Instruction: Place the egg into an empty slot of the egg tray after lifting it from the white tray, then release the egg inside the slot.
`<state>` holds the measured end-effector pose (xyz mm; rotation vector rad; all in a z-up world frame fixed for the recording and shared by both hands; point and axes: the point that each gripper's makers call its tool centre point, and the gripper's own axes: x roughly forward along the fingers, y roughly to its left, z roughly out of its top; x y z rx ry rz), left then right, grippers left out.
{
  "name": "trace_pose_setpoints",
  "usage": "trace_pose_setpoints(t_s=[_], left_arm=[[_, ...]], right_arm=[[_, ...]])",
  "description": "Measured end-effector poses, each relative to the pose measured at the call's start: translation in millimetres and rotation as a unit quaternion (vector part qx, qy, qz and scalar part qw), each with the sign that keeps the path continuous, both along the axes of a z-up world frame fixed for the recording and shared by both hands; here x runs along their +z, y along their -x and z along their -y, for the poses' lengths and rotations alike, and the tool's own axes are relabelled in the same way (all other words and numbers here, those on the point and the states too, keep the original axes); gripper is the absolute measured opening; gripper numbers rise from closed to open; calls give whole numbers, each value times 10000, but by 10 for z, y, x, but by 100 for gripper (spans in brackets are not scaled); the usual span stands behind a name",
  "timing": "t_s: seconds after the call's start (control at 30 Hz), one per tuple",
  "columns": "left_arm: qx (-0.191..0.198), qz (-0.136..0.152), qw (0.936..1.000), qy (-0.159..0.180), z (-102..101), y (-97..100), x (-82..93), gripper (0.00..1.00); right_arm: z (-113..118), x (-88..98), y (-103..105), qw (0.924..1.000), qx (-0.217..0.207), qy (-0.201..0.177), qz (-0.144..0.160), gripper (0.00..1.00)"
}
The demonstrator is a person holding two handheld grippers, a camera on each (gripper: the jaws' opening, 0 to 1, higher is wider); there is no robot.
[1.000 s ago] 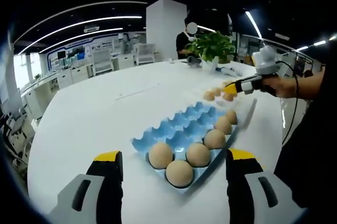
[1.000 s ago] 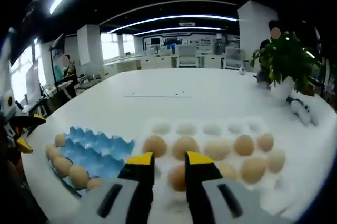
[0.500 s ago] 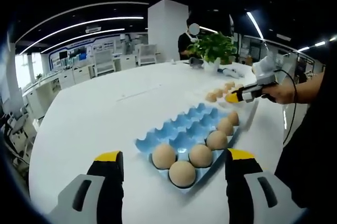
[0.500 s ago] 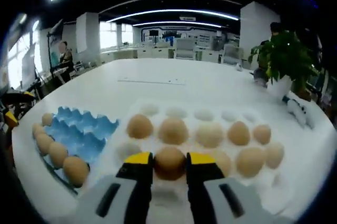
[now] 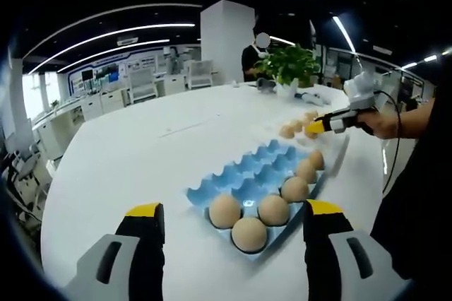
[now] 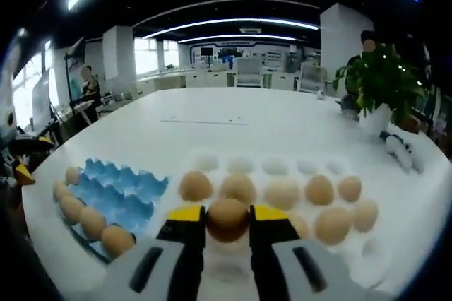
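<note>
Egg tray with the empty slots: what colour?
Blue egg tray, with brown eggs along one side. The left gripper view shows it best.

You have the brown egg (image 6: 227,219) pinched between the yellow-tipped jaws of the right gripper (image 6: 227,222), held just above the white tray (image 6: 367,251), whose near rows hold more brown and tan eggs while its far row of slots is bare. To the left of the white tray, just beside it, lies the blue egg tray (image 6: 120,188). Its near edge carries a line of brown eggs, and the blue cups behind them are empty.
</note>
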<state>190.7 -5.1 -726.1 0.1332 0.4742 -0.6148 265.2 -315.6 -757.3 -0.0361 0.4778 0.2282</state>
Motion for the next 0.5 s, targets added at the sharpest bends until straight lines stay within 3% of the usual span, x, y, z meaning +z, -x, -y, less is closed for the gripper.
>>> trace_pose_setpoints(t_s=[0.5], left_arm=[[-41,-183,9997,153,59,34,-56,99]], right_arm=[[-276,183,-3,9992,312,-161,183,24]])
